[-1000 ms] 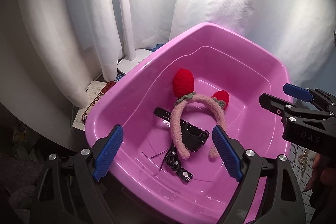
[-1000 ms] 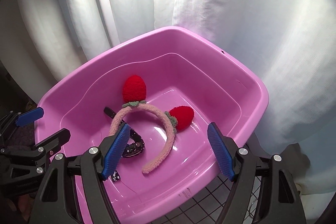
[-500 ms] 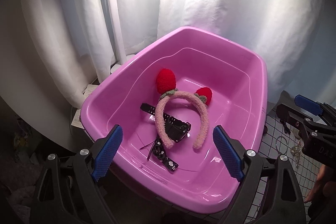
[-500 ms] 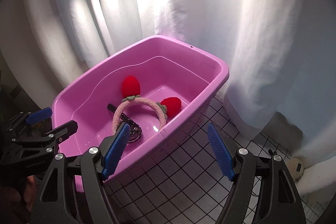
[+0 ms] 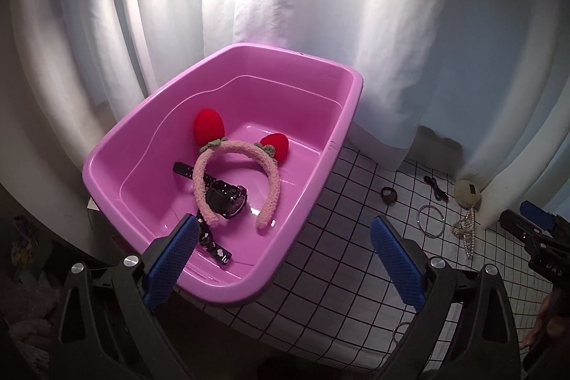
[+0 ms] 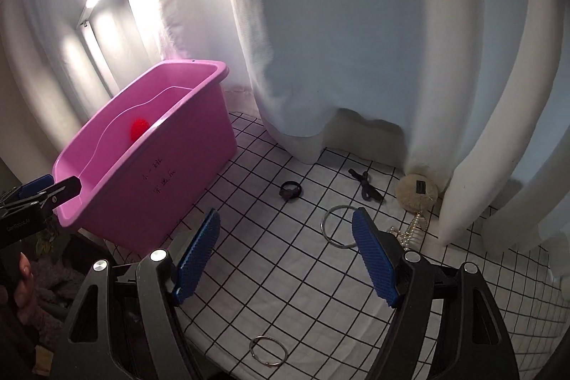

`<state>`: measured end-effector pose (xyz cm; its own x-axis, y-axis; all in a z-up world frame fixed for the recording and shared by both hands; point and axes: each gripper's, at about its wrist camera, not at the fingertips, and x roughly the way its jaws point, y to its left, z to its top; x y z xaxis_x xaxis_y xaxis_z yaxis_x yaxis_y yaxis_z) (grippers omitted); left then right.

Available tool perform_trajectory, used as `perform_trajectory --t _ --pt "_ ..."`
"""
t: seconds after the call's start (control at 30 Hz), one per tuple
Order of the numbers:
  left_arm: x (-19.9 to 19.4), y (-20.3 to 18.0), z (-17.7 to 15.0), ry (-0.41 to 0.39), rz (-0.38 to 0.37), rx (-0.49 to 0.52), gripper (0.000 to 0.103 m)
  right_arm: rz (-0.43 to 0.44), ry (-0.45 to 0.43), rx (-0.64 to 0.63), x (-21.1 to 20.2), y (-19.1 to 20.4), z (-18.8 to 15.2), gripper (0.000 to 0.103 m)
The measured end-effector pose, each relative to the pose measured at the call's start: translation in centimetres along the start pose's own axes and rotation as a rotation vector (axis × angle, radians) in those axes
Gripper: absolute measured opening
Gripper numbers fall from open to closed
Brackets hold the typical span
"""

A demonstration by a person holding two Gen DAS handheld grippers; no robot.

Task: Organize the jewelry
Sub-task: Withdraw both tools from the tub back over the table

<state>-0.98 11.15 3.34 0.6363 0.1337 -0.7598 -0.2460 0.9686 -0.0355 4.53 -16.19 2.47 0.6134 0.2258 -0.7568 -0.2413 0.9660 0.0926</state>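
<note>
left gripper [image 5: 281, 260]: jaws wide apart, holding nothing, above tub [image 5: 352, 102] | right gripper [image 6: 285, 259]: jaws wide apart, holding nothing, over cloth [image 6: 270, 259] | ring [image 6: 339, 227]: flat on cloth near the right gripper, looks thin, hard, light, slippery; pinch its rim | pearls [image 6: 413, 228]: floppy, beside the ring

A glossy, smooth plastic tub [image 5: 351, 88] is shown holding a fuzzy cloth headband [image 5: 272, 171] and a matt black watch [image 5: 226, 198], beside polished metal rings [image 6: 338, 227] laid on a matt checked cloth [image 6: 292, 273].
</note>
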Motion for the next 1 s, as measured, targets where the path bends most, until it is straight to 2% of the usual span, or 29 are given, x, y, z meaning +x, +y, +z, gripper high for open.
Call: perform_trajectory --t 0.23,0.43,0.73,1.0 --pt "0.5 -4.3 -2.4 0.026 -0.059 0.006 0.096 -0.066 0.03 0.085 -1.5 -6.6 -4.6 0.073" --pt "1.9 -8.1 -4.4 0.054 -0.063 0.041 0.096 -0.071 0.058 0.112 -1.3 -10.1 -7.3 0.073" --pt "4.4 -12.3 -6.3 0.095 -0.031 0.065 0.096 -0.031 0.082 0.125 1.1 -12.7 -8.8 0.073" --pt "8.2 -14.2 -5.1 0.113 -0.017 0.116 0.096 -0.024 0.085 0.175 4.0 -13.7 -8.7 0.073"
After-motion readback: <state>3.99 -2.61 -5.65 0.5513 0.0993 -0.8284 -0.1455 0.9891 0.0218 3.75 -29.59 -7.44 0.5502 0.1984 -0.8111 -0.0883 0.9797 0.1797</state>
